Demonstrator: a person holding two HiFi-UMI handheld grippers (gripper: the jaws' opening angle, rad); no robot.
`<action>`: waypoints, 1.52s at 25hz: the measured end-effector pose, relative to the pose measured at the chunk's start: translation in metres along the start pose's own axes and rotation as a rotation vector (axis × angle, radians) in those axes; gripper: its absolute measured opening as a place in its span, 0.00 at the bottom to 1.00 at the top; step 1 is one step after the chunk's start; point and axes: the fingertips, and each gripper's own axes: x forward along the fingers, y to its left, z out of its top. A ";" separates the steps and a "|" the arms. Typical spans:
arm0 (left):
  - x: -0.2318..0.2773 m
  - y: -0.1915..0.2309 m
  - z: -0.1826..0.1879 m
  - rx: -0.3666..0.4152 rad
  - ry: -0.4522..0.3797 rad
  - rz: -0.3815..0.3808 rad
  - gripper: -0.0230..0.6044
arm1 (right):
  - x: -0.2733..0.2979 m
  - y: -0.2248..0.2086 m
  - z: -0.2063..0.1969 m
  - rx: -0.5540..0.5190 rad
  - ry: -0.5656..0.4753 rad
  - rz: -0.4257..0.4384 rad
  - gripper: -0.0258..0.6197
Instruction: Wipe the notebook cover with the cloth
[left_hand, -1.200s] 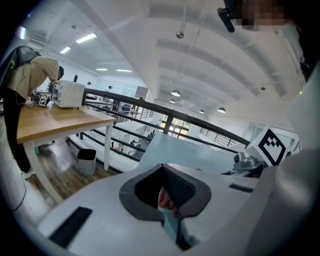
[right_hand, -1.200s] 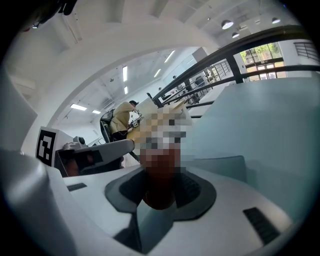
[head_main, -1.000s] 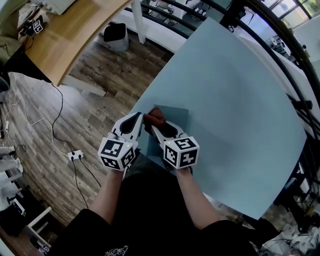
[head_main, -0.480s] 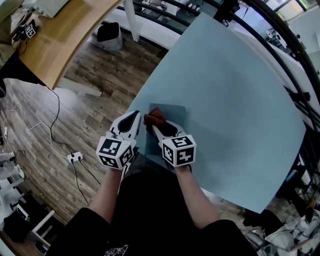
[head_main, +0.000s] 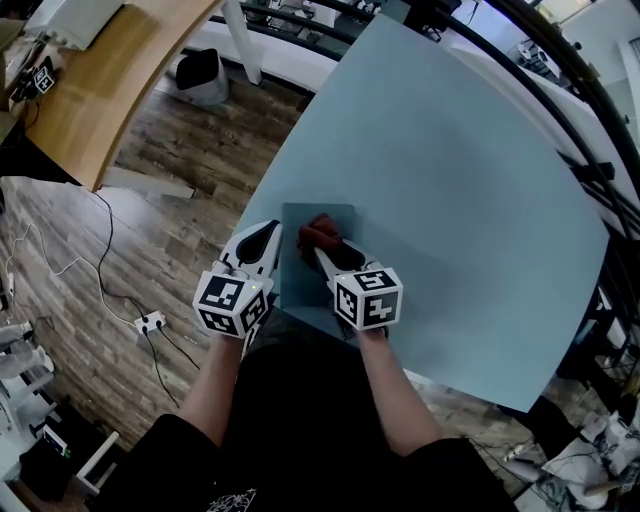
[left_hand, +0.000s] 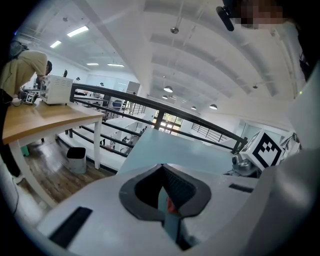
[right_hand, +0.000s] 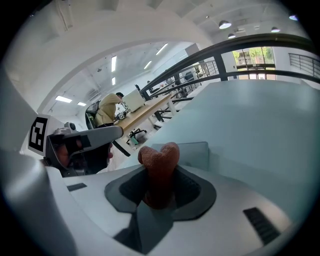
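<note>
Notebook (head_main: 303, 262) at table (head_main: 450, 180) edge, cloth (right_hand: 159, 162) in right tongs (head_main: 329, 249)

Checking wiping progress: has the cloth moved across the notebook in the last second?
Yes. The cloth went rightward, from the left edge of the notebook toward its middle.

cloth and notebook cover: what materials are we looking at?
Cloth: rust-brown fabric, probably terry or microfibre. The surface is nubbly and matte, bunched into soft lobes.
Notebook cover: grey-blue, smooth and matte with no glare, lying flat. It may be card or plastic-coated; I cannot tell which.
</note>
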 end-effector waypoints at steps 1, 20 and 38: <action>0.001 -0.003 0.000 0.002 0.002 -0.005 0.05 | -0.003 -0.004 -0.001 0.006 -0.002 -0.006 0.24; 0.012 -0.020 0.000 0.021 0.014 -0.041 0.05 | -0.036 -0.050 -0.006 0.089 -0.037 -0.090 0.24; -0.010 -0.022 0.003 0.026 0.008 -0.030 0.05 | -0.060 -0.035 0.005 0.096 -0.109 -0.047 0.24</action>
